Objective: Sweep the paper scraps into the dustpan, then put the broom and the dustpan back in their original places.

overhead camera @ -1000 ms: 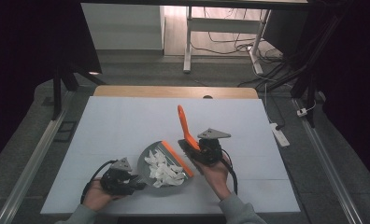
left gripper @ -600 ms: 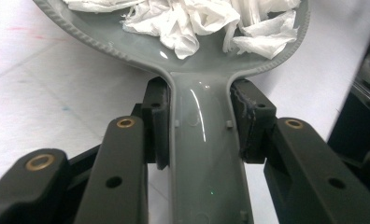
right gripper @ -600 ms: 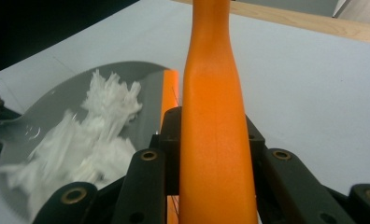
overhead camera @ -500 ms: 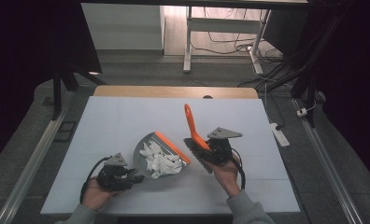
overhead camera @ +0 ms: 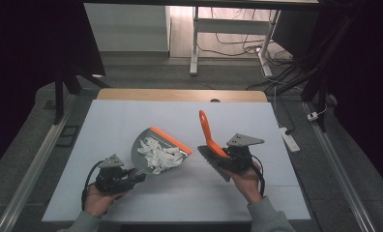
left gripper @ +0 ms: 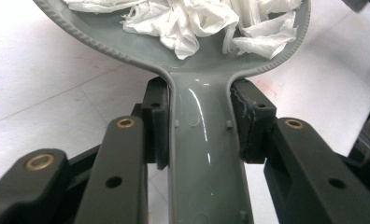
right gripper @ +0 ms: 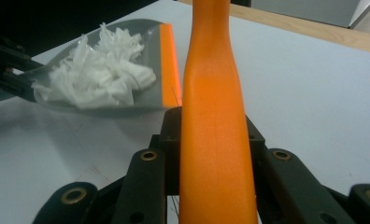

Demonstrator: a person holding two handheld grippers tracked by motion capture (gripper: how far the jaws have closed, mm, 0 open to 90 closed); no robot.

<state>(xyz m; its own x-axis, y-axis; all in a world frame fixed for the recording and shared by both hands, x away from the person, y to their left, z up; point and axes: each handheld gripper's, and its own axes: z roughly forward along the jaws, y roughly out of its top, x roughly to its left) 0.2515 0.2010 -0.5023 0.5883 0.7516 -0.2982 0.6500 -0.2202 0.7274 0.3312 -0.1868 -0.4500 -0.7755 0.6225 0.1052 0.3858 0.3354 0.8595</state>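
In the high view, the left gripper sits at the lower left of the frame, held in the person's left hand near the front edge of the pale bench. Its jaws are clamped on the grey handle of a dustpan, and the left gripper view shows both black pads pressed against the sides of that handle. The pan lies just left of the frame's centre, with its orange lip facing the upper right. A heap of crumpled white paper rests inside the pan; in the left gripper view it lies at the top of the frame, just beyond the handle's neck.

The right gripper is at the lower right of centre, carried by the right hand. Its jaws are closed on a brush with an orange handle that slants up and to the left; the dark bristle end sits low beside the gripper. In the right gripper view the orange handle rises up the middle of the frame between the two jaws, and the dustpan with its paper lies at the upper left.

The brush and the dustpan stand apart, with bare bench between them.
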